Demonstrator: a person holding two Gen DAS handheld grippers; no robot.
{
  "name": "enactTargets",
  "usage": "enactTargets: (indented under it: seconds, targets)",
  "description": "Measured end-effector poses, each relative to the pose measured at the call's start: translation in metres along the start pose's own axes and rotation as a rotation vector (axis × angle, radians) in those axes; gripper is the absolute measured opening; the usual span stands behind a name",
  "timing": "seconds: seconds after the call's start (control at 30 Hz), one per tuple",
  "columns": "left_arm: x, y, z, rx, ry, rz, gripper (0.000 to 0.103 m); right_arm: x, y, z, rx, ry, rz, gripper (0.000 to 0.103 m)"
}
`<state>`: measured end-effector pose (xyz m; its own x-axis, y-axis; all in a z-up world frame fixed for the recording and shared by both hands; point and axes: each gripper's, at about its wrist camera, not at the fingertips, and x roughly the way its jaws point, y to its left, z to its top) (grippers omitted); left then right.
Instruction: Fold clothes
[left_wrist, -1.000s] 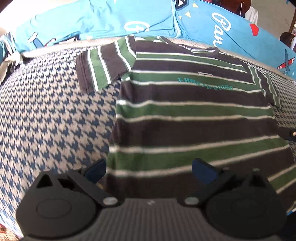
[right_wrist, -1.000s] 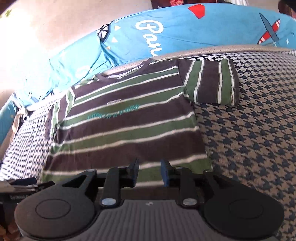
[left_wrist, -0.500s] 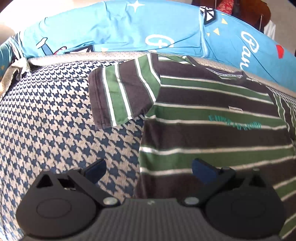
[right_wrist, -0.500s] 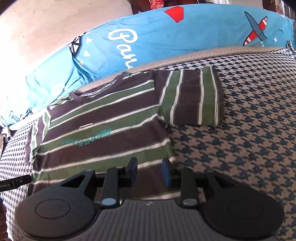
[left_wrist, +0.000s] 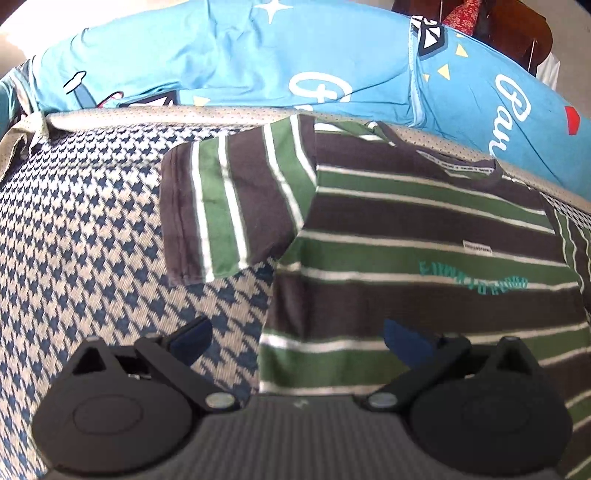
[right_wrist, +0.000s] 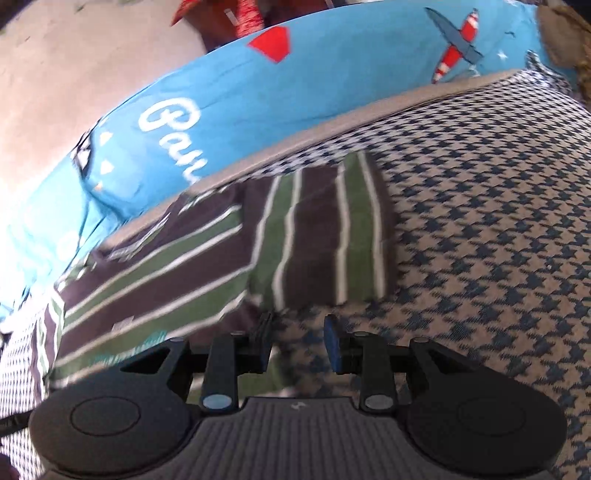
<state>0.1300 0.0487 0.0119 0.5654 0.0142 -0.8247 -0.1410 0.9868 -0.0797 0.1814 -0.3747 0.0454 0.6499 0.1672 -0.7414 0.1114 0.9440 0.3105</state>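
- Across the houndstooth cover (left_wrist: 92, 229), a woven blue-and-beige check, the striped T-shirt (left_wrist: 424, 236) lies flat and face up, neckline toward the far edge.
- Soft knit it is: broad dark brown and green bands split by thin white lines, with teal lettering across the chest.
- One short sleeve (left_wrist: 229, 210) sticks out square over the check in the left view; the other sleeve (right_wrist: 325, 236) shows the same in the blurred right view.
- Left gripper (left_wrist: 295, 338): black arms, blue pads, spread wide above the shirt's side edge, nothing between them.
- Right gripper (right_wrist: 295, 343): fingers parted by a narrow gap, pinching nothing, hovering just below the sleeve near the armpit.
- Beyond the bed's beige piped rim, a smooth bright-blue sheet (left_wrist: 258, 62) printed with white script, stars and a red plane.
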Motion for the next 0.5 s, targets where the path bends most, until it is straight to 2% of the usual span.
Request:
enactTargets:
  seconds: [0.17, 0.33, 0.5]
  targets:
    - [0.005, -0.008, 0.007, 0.003, -0.002, -0.013, 0.103, 0.008, -0.025, 0.017, 0.096, -0.038, -0.026, 0.031]
    - [0.010, -0.010, 0.012, -0.016, 0.015, -0.040, 0.103, 0.017, -0.046, 0.027, 0.207, -0.046, -0.028, 0.041]
    - [0.009, -0.014, 0.012, -0.030, 0.014, -0.072, 0.103, 0.028, -0.056, 0.032, 0.253, -0.052, -0.058, 0.044]
